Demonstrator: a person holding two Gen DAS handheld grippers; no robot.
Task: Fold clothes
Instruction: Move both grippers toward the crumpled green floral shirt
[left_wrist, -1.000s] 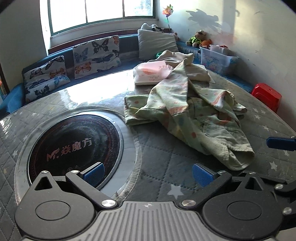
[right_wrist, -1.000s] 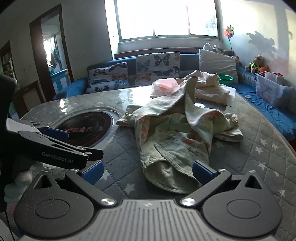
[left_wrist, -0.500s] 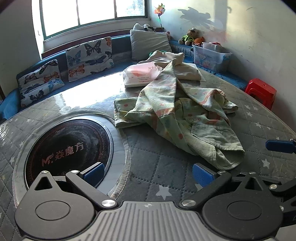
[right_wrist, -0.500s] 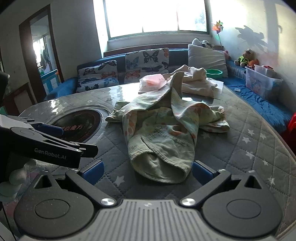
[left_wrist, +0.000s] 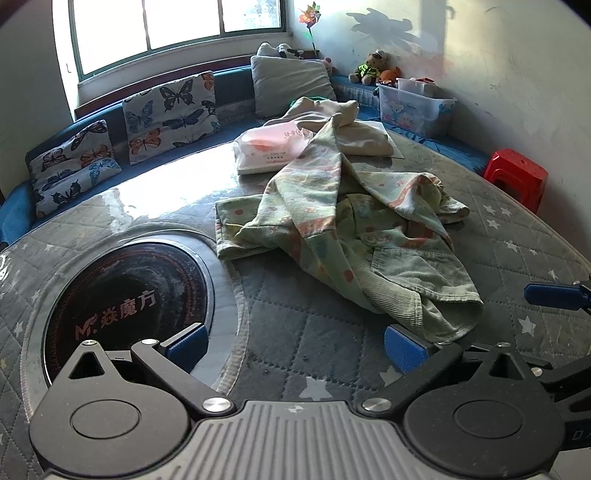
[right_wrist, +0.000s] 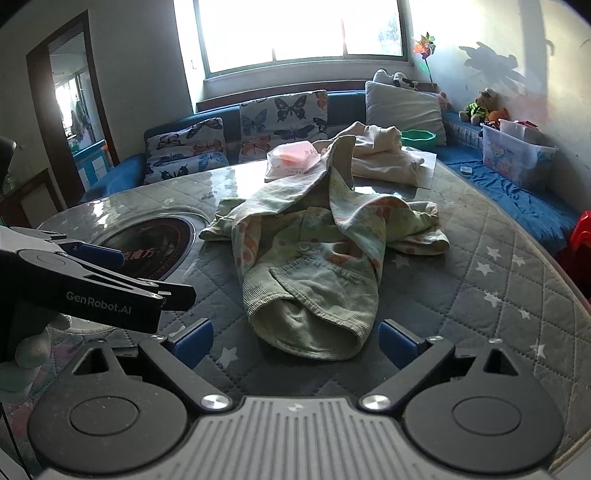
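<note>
A crumpled pale-green child's jacket (left_wrist: 354, 229) with orange and pink prints lies on the quilted round table; it also shows in the right wrist view (right_wrist: 317, 258). My left gripper (left_wrist: 295, 345) is open and empty, just short of the jacket's near hem, above the table. My right gripper (right_wrist: 295, 341) is open and empty, its fingers on either side of the jacket's near cuff opening. A beige garment (left_wrist: 351, 125) lies heaped behind the jacket.
A black round hotplate (left_wrist: 125, 299) is set in the table's left part. A pink-and-white packet (left_wrist: 271, 149) lies behind the jacket. A cushioned bench (right_wrist: 258, 125), a clear storage box (left_wrist: 413, 105) and a red stool (left_wrist: 517, 177) ring the table.
Both grippers have drawn back and toward the jacket's near end; the jacket now sits more centred and lower in both views. The jaws stay open.
</note>
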